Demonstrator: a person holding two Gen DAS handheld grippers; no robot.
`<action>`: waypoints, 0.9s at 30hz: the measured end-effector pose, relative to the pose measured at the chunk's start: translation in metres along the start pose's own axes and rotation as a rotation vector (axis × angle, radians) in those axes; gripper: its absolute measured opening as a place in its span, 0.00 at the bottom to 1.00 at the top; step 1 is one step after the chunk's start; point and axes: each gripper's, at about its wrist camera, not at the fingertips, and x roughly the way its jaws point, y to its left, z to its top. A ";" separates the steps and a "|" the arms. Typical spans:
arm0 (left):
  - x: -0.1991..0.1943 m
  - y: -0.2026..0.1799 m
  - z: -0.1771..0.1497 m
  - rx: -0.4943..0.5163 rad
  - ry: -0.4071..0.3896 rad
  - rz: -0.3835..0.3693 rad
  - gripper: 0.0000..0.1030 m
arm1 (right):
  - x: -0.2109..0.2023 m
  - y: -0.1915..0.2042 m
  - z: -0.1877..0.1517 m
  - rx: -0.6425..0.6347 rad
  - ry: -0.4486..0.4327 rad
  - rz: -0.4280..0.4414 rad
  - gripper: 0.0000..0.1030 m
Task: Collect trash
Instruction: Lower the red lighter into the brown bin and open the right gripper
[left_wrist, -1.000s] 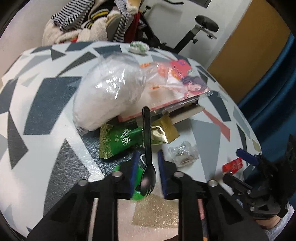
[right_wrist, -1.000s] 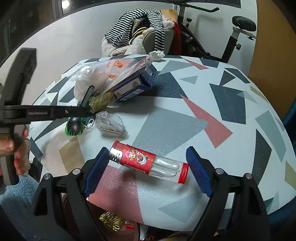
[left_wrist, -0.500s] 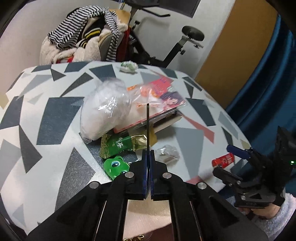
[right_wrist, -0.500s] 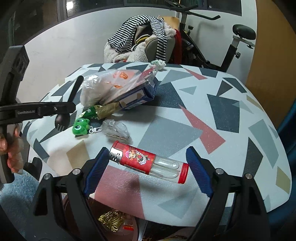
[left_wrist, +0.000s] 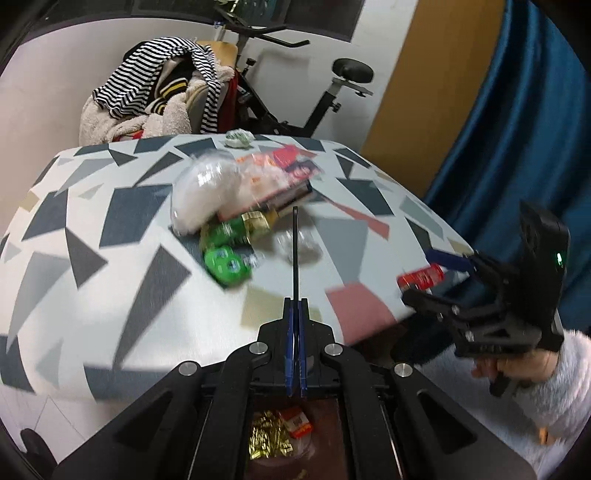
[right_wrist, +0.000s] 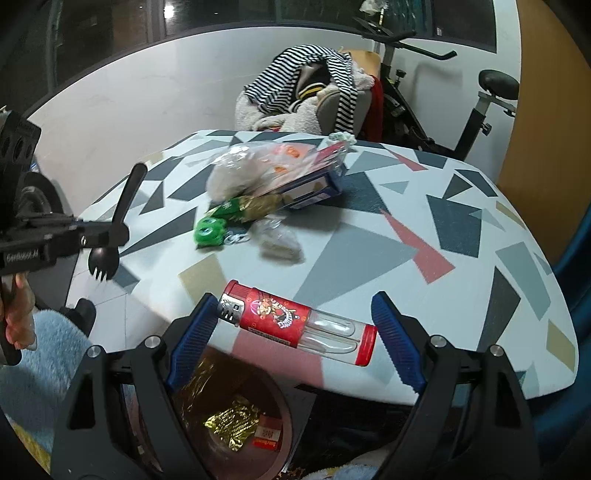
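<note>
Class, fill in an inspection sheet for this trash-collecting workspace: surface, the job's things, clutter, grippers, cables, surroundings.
Surface: round table with a geometric-patterned cover.
Job's things: black plastic spork; giant red lighter; bin below the near edge holding gold foil and a red wrapper.
Clutter: clear bag, boxed book, green tea packet, green frog toy, small clear wrapper.
Grippers: left gripper shut on the spork; right gripper open, fingers straddling the lighter.
Cables: nothing seen.
Surroundings: clothes-piled chair, exercise bike, blue curtain.

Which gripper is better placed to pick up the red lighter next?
Right. The right gripper is open with the red lighter between its fingers, while the left gripper is shut on the black spork.
</note>
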 end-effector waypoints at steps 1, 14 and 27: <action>-0.002 -0.002 -0.008 0.006 0.006 -0.005 0.03 | -0.002 0.003 -0.004 -0.002 -0.001 0.005 0.81; 0.015 -0.005 -0.101 -0.019 0.129 0.000 0.03 | 0.003 0.026 -0.059 0.067 0.033 0.046 0.81; 0.028 -0.003 -0.113 -0.016 0.160 0.043 0.07 | 0.018 0.027 -0.077 0.079 0.064 0.038 0.81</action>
